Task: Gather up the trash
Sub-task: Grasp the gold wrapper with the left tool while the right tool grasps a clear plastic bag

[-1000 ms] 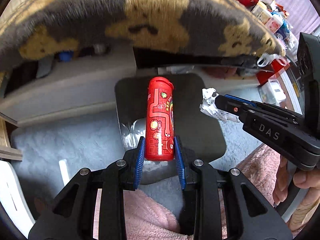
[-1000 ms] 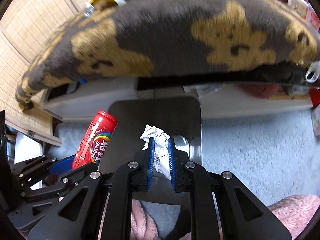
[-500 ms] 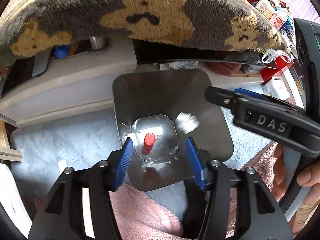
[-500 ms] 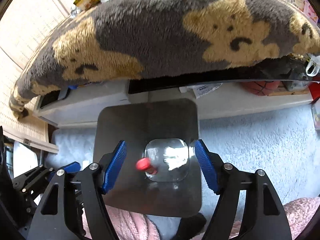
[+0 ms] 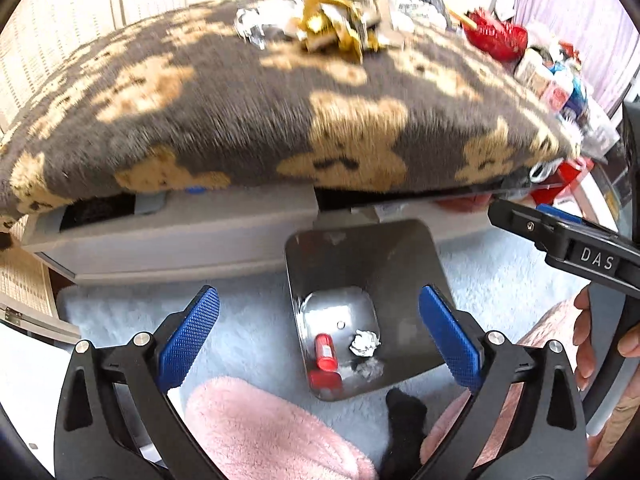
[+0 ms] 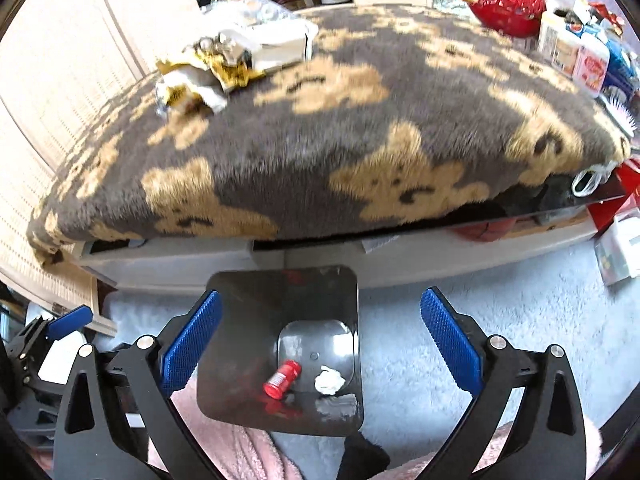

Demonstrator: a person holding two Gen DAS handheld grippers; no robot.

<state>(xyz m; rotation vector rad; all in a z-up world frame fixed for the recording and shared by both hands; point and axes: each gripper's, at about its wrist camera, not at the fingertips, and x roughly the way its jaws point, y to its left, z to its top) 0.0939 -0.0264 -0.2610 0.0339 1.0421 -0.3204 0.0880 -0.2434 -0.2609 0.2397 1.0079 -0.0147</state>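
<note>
A red candy tube (image 5: 326, 353) (image 6: 283, 379) and a crumpled white paper ball (image 5: 364, 343) (image 6: 329, 379) lie at the bottom of a shiny metal bin (image 5: 360, 252) (image 6: 248, 360) on the floor. My left gripper (image 5: 318, 332) is open and empty above the bin. My right gripper (image 6: 320, 344) is open and empty above it too, and shows at the right of the left wrist view (image 5: 560, 236). More trash, gold and white wrappers (image 5: 336, 32) (image 6: 212, 72), lies on a bear-patterned blanket (image 5: 248, 120) (image 6: 320, 140).
The blanket covers a low table. A pale blue rug (image 6: 480, 320) lies under the bin. A red basket (image 6: 508, 4) and boxes (image 6: 576, 56) stand at the table's far right. Pink fleece (image 5: 260, 432) is near the lens.
Both grippers opened and dropped the red tube and the paper ball into the bin. Both have since risen and pulled back, bringing the table top into view.
</note>
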